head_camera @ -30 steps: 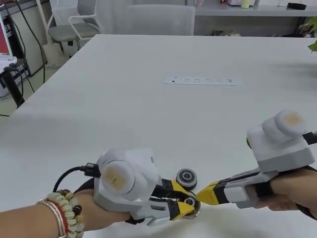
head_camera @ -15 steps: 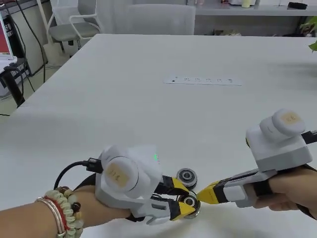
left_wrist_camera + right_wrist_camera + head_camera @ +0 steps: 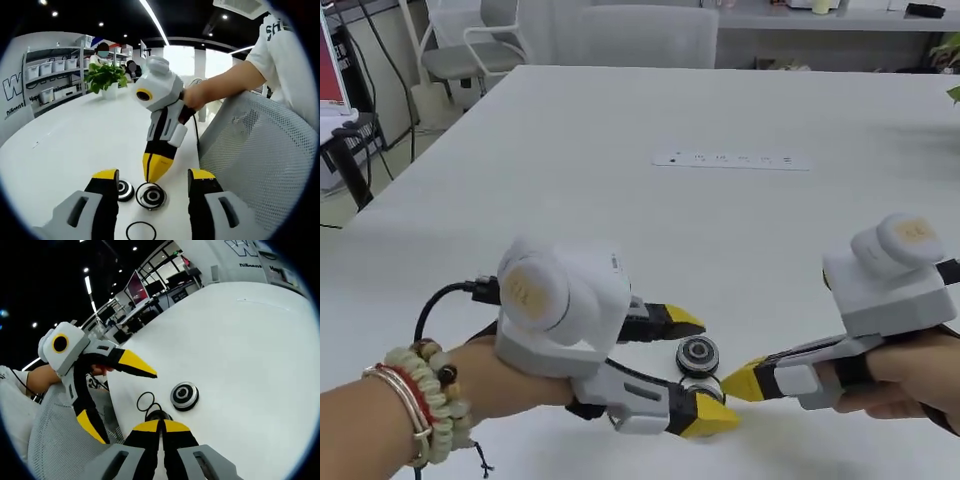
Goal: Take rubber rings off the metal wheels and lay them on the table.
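Two metal wheels lie near the table's front edge. The far wheel (image 3: 698, 354) (image 3: 123, 190) (image 3: 184, 395) lies flat and free. The near wheel (image 3: 703, 389) (image 3: 150, 195) (image 3: 157, 415) sits right under the yellow tip of my right gripper (image 3: 725, 386) (image 3: 161, 424), which is shut and touches it. My left gripper (image 3: 717, 373) (image 3: 153, 174) stands open, its jaws straddling both wheels without touching them. A loose black rubber ring (image 3: 140, 231) (image 3: 145, 400) lies flat on the table beside the near wheel.
The white table (image 3: 620, 180) stretches far ahead. A white power strip (image 3: 732, 160) lies flat mid-table. Chairs (image 3: 640, 35) stand at the far edge. A black cable (image 3: 440, 300) trails from the left gripper.
The left gripper was closed around the near wheel; its jaws have now opened wide and let it go. The right gripper has kept its tip at that wheel.
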Demonstrator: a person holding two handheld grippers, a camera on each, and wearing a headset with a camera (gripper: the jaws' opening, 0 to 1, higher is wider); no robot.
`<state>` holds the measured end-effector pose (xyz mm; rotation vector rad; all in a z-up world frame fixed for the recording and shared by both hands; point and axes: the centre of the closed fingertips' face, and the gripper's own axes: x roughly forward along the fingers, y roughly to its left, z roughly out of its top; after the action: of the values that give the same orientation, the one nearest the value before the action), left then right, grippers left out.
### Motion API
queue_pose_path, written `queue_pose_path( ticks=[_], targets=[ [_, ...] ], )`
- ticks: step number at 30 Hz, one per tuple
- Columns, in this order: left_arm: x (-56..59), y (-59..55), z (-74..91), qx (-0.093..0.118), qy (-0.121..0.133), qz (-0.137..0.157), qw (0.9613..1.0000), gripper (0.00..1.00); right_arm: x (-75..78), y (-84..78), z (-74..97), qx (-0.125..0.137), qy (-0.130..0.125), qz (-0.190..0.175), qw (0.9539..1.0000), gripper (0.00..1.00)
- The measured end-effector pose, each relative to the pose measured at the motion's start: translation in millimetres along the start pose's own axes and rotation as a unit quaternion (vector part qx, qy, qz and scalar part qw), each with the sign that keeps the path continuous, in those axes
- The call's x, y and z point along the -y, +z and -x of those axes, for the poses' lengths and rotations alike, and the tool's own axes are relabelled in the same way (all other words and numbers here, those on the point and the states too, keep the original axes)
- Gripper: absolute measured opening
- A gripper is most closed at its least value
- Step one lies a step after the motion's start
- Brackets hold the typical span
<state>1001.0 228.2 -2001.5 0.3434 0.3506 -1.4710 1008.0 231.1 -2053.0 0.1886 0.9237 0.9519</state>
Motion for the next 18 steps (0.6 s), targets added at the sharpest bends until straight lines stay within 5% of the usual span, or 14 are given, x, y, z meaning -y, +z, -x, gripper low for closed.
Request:
queue_pose_path(
  ticks=[8,18],
  targets=[
    [2.7,22.9,24.1,0.001,-0.009,-0.016,0.9998,0.71,-3.4,3.1,1.8,0.004,-0.001,0.007,1.0000,0.00],
    [0.9,34.3,67.1,0.007,0.029,-0.017,0.9994,0.83,-4.9,9.3,7.1,0.013,-0.008,0.020,0.9997,0.00]
  ],
)
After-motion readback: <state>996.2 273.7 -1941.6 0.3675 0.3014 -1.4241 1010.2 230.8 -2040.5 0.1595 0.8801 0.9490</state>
